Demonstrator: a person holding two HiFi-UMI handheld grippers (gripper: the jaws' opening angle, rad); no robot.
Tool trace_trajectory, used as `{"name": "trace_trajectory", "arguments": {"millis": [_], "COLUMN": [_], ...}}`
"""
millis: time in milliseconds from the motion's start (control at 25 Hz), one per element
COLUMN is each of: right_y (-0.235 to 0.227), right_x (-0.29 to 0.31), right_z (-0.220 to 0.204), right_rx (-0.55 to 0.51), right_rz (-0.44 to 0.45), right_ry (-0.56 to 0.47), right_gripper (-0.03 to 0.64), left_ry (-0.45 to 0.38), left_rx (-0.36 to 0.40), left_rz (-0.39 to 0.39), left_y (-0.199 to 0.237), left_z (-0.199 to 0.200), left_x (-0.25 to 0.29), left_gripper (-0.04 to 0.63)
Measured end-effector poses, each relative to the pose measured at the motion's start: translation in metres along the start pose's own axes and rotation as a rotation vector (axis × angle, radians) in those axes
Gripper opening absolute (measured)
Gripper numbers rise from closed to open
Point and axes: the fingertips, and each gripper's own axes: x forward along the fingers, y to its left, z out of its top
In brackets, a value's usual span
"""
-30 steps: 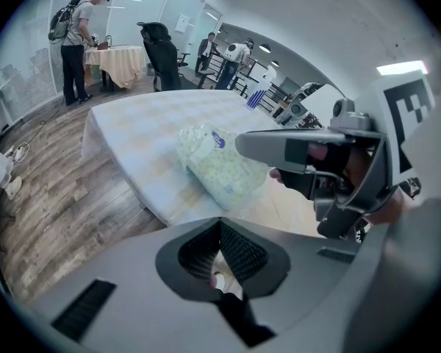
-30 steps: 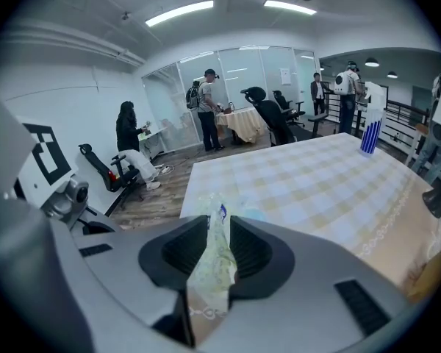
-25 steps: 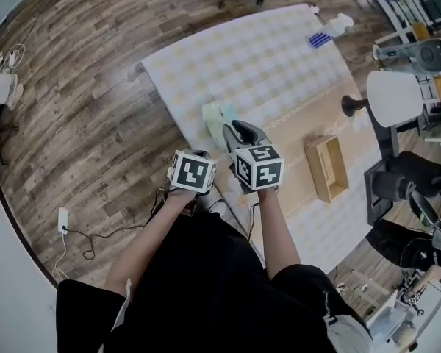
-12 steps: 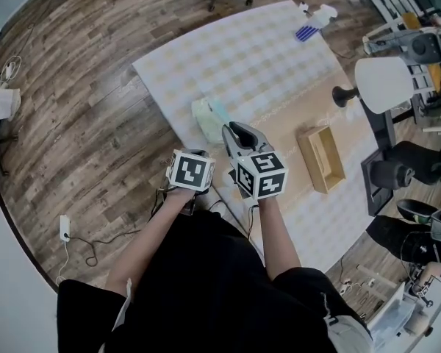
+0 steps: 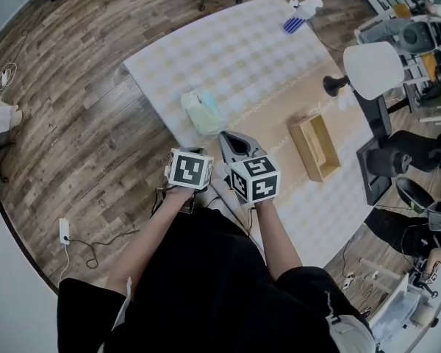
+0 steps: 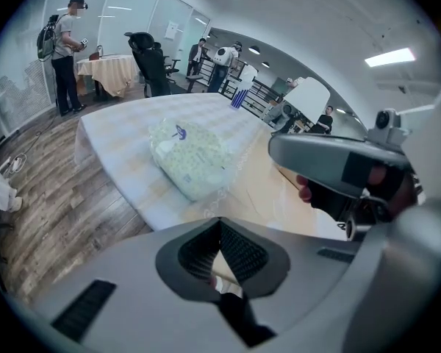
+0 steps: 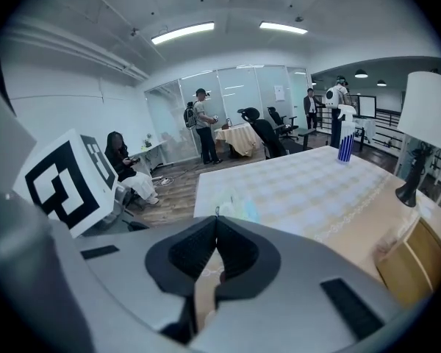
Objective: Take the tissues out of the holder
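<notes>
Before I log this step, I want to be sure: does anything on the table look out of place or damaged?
Nothing looks spilled or damaged. Only the tissue pack is out of place: it lies on the table near its edge, apart from the wooden holder, which looks empty.

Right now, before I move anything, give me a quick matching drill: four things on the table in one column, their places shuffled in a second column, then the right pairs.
Things
1. tissue pack
2. wooden holder
3. lamp
4. spray bottle

Places
A. at the far corner of the table
B. on the tan strip, open side up
C. on the checked cloth, near the table's left edge
D. at the table's right edge, under a white shade

Pairs: 1-C, 2-B, 3-D, 4-A
</notes>
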Motion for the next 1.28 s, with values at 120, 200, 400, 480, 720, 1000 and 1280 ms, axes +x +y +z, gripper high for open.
{"name": "trace_trajectory", "arguments": {"millis": [120,200,400,480,720,1000,1280], "right_y": [0.003,0.004,0.001,0.001,0.006,0.010,0.012], "right_x": [-0.004,-0.006,-0.014,-0.018,-0.024,-0.036,-0.048], "right_z": [-0.016,-0.028,-0.062,-0.073,-0.096,-0.113,-0.128], "right_rx": [0.008,0.020,0.135,0.170,0.172,0.211,0.224], "right_rz": [-0.007,-0.022,-0.087,-0.104,-0.116,-0.121,-0.119], "right_ry": [0.042,0.081,0.207,0.246,0.313,0.339,0.353], "right_gripper": [0.014,0.013,0.012,0.012,0.012,0.012,0.012], "left_ry": [0.000,0.002,-0.022,-0.010,-0.021,-0.024,-0.025], "left_rx": [-0.002,-0.005,-0.006,-0.015,-0.023,-0.025,-0.017], "left_rz": [0.004,0.009,0.023,0.034,0.046,0.057,0.056], "left_y": [-0.005,-0.007,-0.012,-0.013,-0.019,-0.029,-0.043], "left_z": [-0.007,-0.012,-0.026,-0.033,-0.042,-0.058,-0.067], "left_x": [0.000,0.000,-0.001,-0.002,0.001,0.002,-0.002], "left_gripper": [0.000,0.000,0.000,0.000,0.000,0.000,0.000]}}
